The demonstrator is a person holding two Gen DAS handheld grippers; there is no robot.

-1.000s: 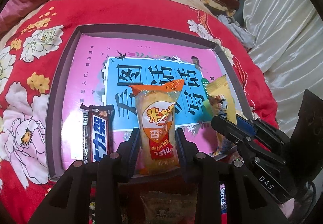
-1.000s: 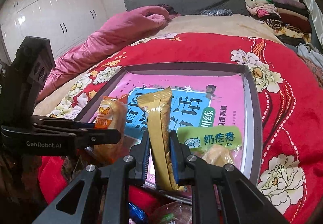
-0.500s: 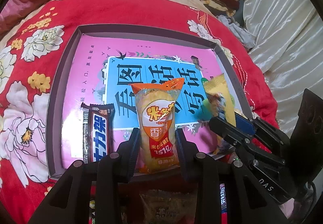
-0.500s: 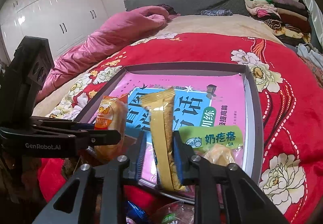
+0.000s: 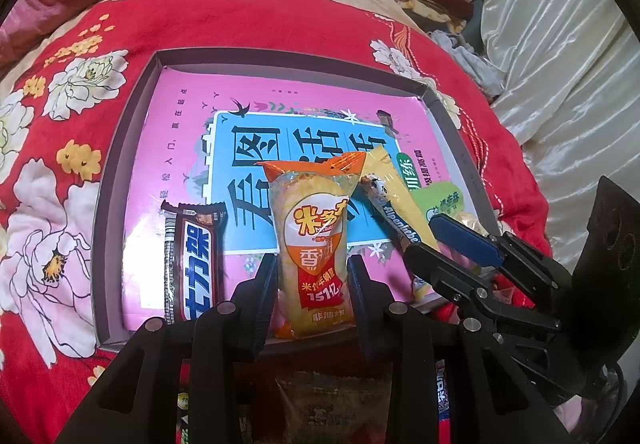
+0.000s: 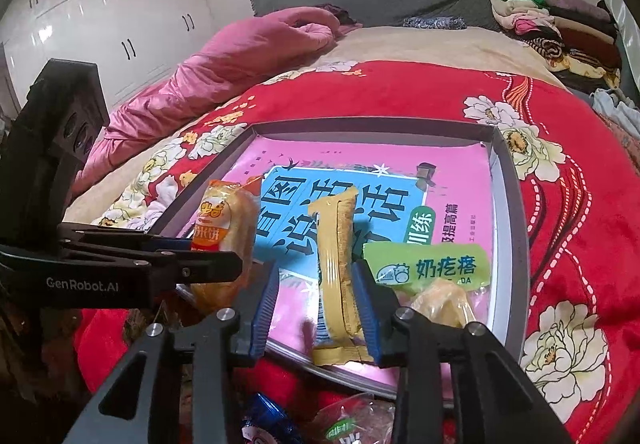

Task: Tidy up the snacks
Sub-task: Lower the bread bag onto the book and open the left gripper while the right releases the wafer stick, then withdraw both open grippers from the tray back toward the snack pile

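Snacks are going into the shallow grey cardboard tray (image 5: 120,147) lined with a pink-and-blue book cover, on the red floral bed quilt (image 5: 60,115). Left hand-held gripper (image 5: 312,300) is clamped on the orange rice-cracker packet (image 5: 314,240), whose long axis runs straight ahead along the fingers over the tray's near edge, just right of the brown chocolate bar (image 5: 194,260) lying flat. Right hand-held gripper (image 6: 316,308) has parted wide (only one pad seems to touch), the yellow wafer packet (image 6: 336,264) standing between the jaws, beside the green milk-snack pouch (image 6: 432,264).

Left tongs (image 5: 312,284) clamped; right tongs (image 6: 316,308) parted, side by side.
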